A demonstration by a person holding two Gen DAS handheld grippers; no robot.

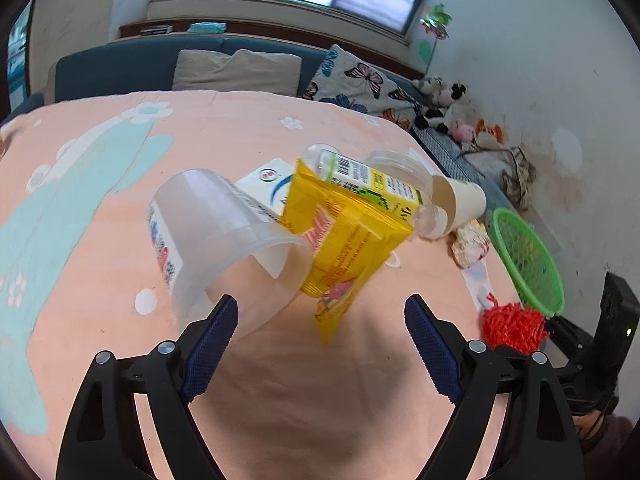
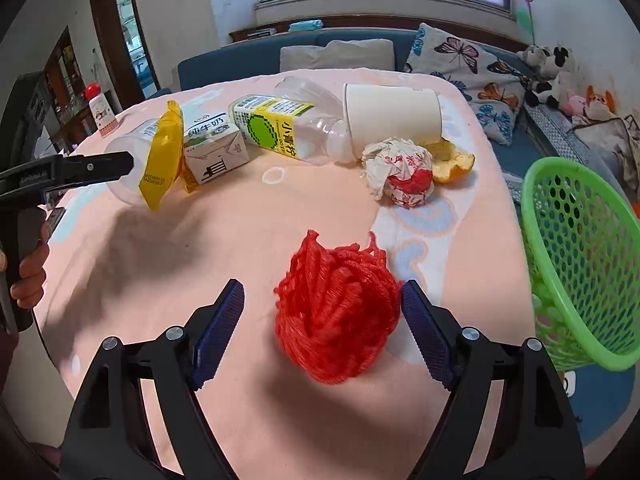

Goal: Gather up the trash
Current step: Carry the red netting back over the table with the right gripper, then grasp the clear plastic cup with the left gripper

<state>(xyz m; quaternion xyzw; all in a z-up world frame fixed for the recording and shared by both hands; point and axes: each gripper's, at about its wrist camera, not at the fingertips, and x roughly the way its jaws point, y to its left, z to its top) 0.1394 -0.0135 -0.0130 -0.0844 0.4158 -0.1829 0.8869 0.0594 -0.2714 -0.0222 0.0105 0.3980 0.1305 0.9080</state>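
Left wrist view: left gripper (image 1: 321, 322) spread wide, nothing between the pads. Its left fingertip sits just at the rim of a clear plastic cup (image 1: 208, 236) lying on its side on the pink tablecloth (image 1: 100, 200); contact can't be told. Yellow wrapper (image 1: 344, 240) leans against the cup.

Right wrist view: right gripper (image 2: 322, 306) also spread wide, w/ red mesh ball (image 2: 336, 312) between the fingers, right pad right at its edge, left pad clear. Green basket (image 2: 584, 264) at the table's right edge.
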